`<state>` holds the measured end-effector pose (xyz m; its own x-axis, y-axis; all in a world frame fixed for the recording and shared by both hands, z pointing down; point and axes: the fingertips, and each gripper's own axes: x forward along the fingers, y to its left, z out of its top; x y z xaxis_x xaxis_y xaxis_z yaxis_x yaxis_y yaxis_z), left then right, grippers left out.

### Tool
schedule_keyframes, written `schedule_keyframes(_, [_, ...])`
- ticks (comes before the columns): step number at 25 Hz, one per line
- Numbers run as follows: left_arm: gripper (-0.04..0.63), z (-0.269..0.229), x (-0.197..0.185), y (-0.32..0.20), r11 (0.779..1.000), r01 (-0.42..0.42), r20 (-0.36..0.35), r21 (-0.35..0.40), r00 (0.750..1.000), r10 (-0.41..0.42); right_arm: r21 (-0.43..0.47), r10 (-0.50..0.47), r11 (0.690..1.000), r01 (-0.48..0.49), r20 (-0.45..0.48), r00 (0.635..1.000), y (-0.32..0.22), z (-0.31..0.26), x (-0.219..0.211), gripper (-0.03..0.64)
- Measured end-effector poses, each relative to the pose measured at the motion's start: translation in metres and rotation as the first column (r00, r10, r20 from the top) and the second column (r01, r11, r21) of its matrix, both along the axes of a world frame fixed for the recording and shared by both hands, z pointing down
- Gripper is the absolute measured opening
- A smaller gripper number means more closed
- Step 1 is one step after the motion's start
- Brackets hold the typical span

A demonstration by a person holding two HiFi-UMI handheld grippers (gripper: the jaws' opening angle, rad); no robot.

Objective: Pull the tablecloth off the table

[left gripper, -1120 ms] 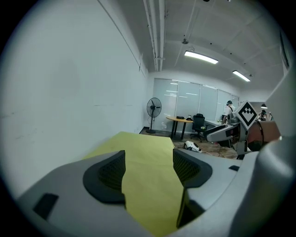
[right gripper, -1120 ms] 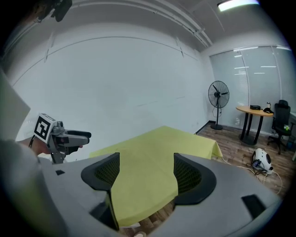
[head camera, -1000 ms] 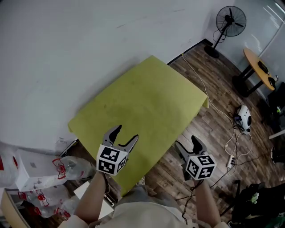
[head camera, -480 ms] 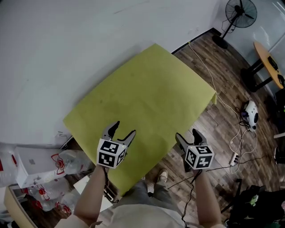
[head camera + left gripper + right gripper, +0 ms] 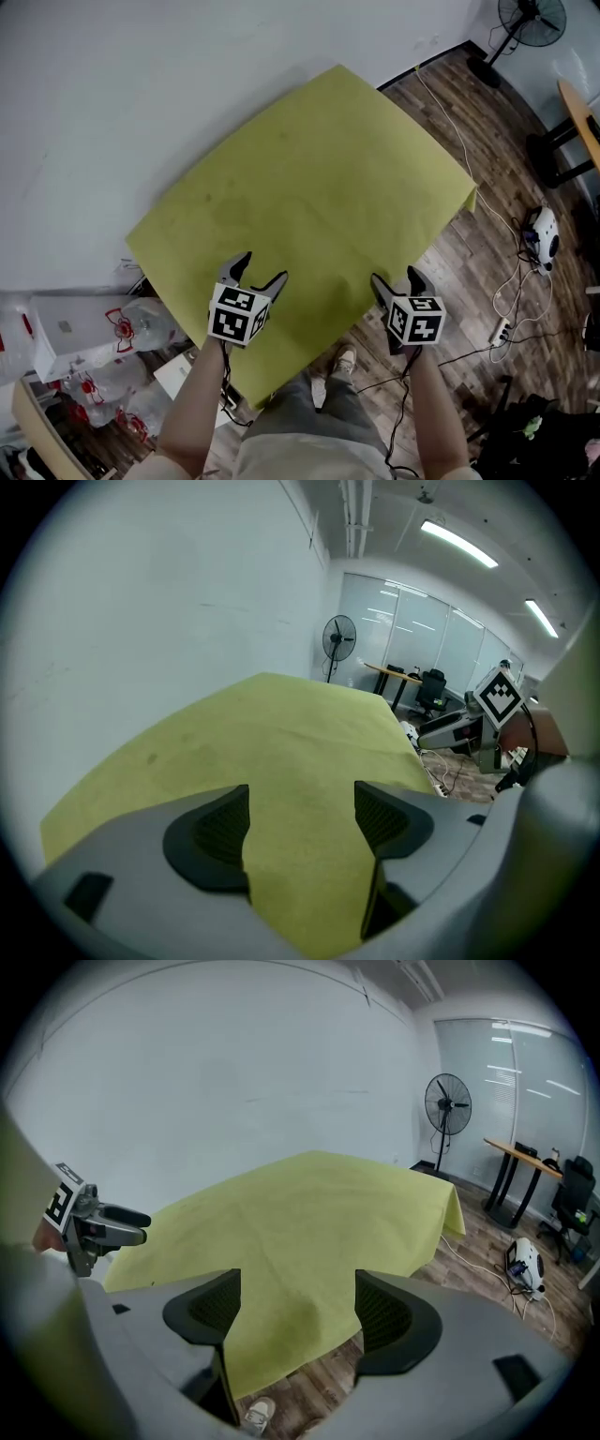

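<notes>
Tablecloth (image 5: pixel 309 187): yellow-green, spread flat over the desk and draped past every edge; desk itself hidden beneath.
Wall (image 5: pixel 141 75): white, close along the cloth's far-left side.
Left of the desk: clear plastic bags (image 5: pixel 141 337) with red print and a white box (image 5: pixel 66 337), heaped by the near-left corner.
Floor (image 5: pixel 469 262): dark wood planks, open to the right of the desk.
Cables (image 5: pixel 514 281): white, trailing from the wall past the cloth's right corner to a power strip (image 5: pixel 500 330).
White gadget (image 5: pixel 544 234): on the floor beside the cables, perhaps a small appliance; too small to tell.
Fan (image 5: pixel 532 17): black, on a stand, in the far corner.
Side table (image 5: pixel 514 1152): wooden top on black legs, beyond the fan.
Shoe (image 5: pixel 344 360): pale, on the floor just under the cloth's near edge, between the two arms.
Left claw (image 5: pixel 260 269): above the cloth near its near edge, tilted downward; jaws apart, just been opening wider, nothing pinched, only cloth seen beyond the gap.
Right claw (image 5: pixel 395 278): over the cloth's near-right edge, tilted downward; released, jaws spread and empty, cloth edge and floor showing through the gap.
Left forearm (image 5: pixel 202 394) and right forearm (image 5: pixel 431 403): bare, reaching forward from the bottom of the head view, roughly parallel, marker cubes turned upward.
</notes>
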<state>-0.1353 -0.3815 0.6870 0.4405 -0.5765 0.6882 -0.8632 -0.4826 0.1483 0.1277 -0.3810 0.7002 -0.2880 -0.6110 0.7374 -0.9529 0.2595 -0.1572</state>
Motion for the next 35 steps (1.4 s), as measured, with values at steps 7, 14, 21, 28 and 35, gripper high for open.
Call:
schedule_keyframes(7, [0.374,0.053,-0.006,0.003,0.992,0.038,0.006,-0.119,0.999,-0.037,-0.044,-0.023,0.999,0.022,-0.033,0.999,-0.003,0.032,0.000,0.379])
schedule_keyframes(14, [0.374,0.083,-0.020,0.009,0.987,0.025,0.153,-0.161,0.988,0.000,-0.081,-0.021,0.997,0.014,-0.079,0.997,-0.002,0.056,-0.003,0.391])
schedule_keyframes(21, [0.373,0.086,-0.020,0.003,0.981,0.067,0.170,-0.180,0.985,-0.036,0.017,-0.018,1.000,0.020,-0.139,0.990,-0.002,0.056,-0.008,0.370])
schedule_keyframes(28, [0.243,0.087,-0.014,0.013,0.985,0.098,0.159,-0.139,0.984,-0.075,0.032,-0.108,0.993,0.115,-0.173,0.979,0.012,0.056,-0.036,0.122])
schedule_keyframes(35, [0.026,0.064,-0.010,0.027,0.981,0.143,0.134,-0.132,0.983,-0.125,-0.015,-0.215,0.977,0.214,-0.100,0.972,0.036,0.042,-0.047,0.034])
